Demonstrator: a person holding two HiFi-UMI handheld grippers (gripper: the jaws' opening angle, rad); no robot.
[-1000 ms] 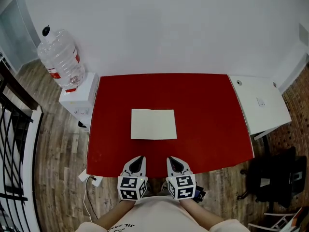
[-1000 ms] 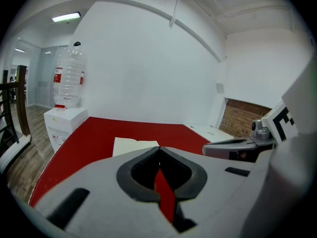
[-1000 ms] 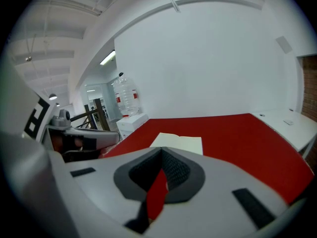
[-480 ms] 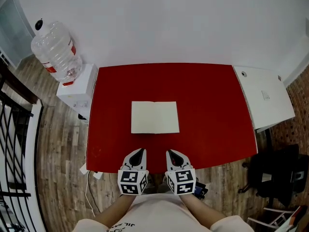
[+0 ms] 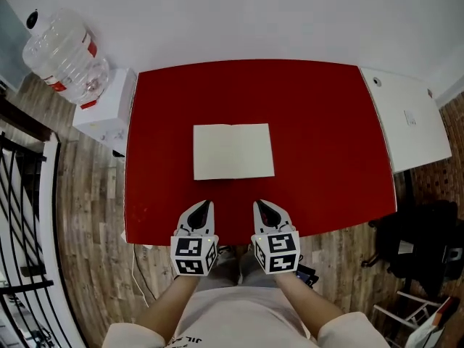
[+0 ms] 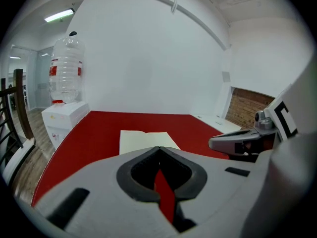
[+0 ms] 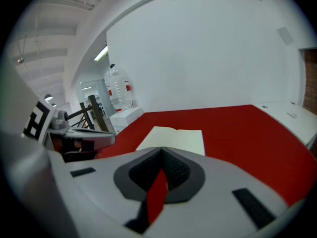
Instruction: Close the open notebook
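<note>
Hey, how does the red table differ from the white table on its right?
The red table is red and wider; the white table is white and narrower. The red table carries the open notebook; the white table shows only a couple of small marks that I cannot make out. Both have flat tops and stand side by side against the white wall.

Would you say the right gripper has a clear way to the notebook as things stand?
Probably yes: only bare table lies between the right gripper and the notebook, with nothing in the way. The gripper is shut and empty.
</note>
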